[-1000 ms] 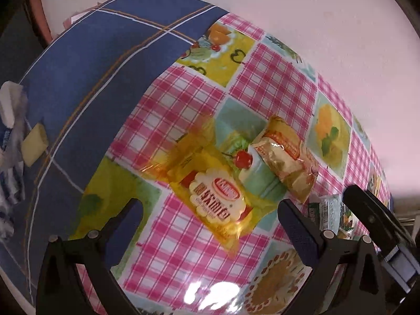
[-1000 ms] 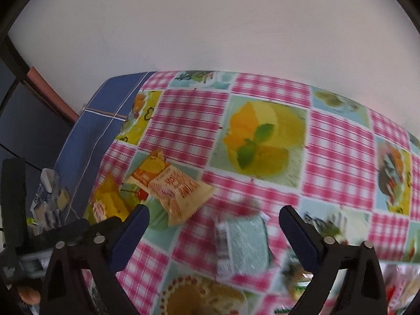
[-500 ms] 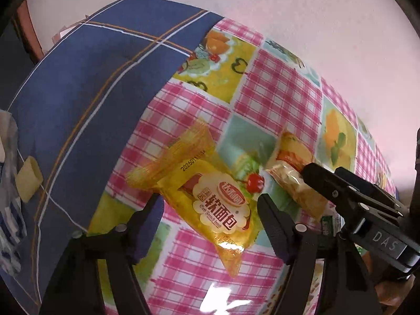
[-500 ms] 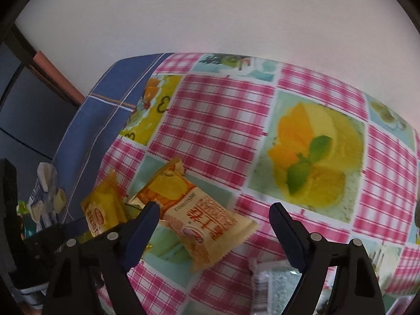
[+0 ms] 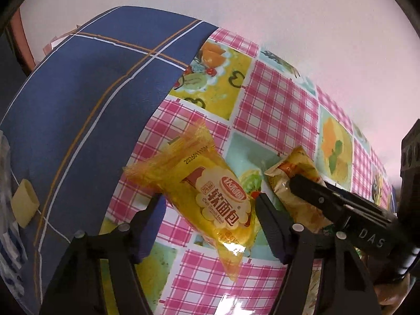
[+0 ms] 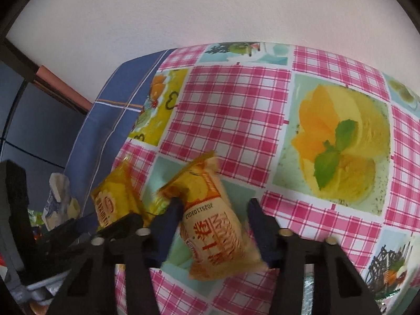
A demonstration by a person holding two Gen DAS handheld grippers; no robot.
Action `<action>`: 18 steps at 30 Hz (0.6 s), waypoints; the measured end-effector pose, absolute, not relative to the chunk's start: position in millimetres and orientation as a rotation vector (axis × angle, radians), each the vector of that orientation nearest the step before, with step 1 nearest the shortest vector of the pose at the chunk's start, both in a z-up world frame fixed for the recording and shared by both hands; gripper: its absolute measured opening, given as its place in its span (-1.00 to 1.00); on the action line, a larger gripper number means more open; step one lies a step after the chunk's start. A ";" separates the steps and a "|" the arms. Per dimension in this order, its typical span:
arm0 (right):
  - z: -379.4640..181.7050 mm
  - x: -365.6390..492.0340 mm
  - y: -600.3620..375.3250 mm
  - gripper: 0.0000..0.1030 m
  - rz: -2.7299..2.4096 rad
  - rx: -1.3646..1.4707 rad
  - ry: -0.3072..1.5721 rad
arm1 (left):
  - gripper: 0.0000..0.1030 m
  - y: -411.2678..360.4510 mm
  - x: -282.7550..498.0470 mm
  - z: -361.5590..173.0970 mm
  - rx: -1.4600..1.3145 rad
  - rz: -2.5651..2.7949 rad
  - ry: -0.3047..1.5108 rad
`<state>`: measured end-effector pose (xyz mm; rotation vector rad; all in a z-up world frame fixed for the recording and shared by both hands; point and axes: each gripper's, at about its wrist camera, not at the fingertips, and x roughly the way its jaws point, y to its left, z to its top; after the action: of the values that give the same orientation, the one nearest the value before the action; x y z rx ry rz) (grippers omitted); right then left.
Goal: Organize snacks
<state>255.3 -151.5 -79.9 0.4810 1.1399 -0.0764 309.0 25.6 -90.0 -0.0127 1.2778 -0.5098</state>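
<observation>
Fingers first, nearest each lens: the left gripper [image 5: 207, 202] is closing around the yellow bread packet [image 5: 210, 197], its two black fingers [image 5: 273, 225] flanking the pack's printed middle, the right-hand one at its edge and the other hard to judge, so I cannot call it a firm hold yet. Alongside it, the right gripper [image 6: 214, 210] is closing as well, with the orange snack packet [image 6: 215, 225] lodged between its dark blue-padded fingers [image 6: 168, 218]; the left pad looks to touch the wrapper, while the right pad appears just apart from it. Both packets lie side by side on the tabletop [image 6: 236, 110], near its left part, the yellow one just left of the orange one. As for progress, I judge the sorting barely begun: two snacks are only now being taken up, nothing shows a finished group, and no box or tray for them is in view. Both wrappers are thin glossy film, puffed like small pillows with crimped, flat-sealed ends; they should crinkle and give under pressure. Beyond them spreads a smooth, shiny oilcloth of pink checks and fruit pictures, overlapping a blue cloth [image 5: 86, 99] with thin stripes, and farthest off stands a plain pale wall [image 6: 210, 13].
</observation>
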 end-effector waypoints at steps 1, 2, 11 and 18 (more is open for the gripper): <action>-79.2 254.7 -151.1 -0.16 -0.080 0.476 1.139 | 0.30 26.8 307.6 -88.8 -0.014 -0.511 1.276; -77.9 253.2 -150.9 -0.18 -0.088 0.467 1.137 | 0.25 26.2 307.1 -88.2 -0.013 -0.513 1.274; -71.1 224.7 -166.2 -0.31 -0.154 0.487 1.121 | 0.10 23.9 292.9 -85.9 -0.053 -0.526 1.288; -58.7 190.0 -177.4 -0.33 -0.176 0.551 1.094 | 0.09 19.1 264.7 -74.8 -0.074 -0.553 1.298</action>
<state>190.0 -177.4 -58.7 0.5506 1.0945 -0.1761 264.7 19.1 -74.8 -0.0742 1.2985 -0.5530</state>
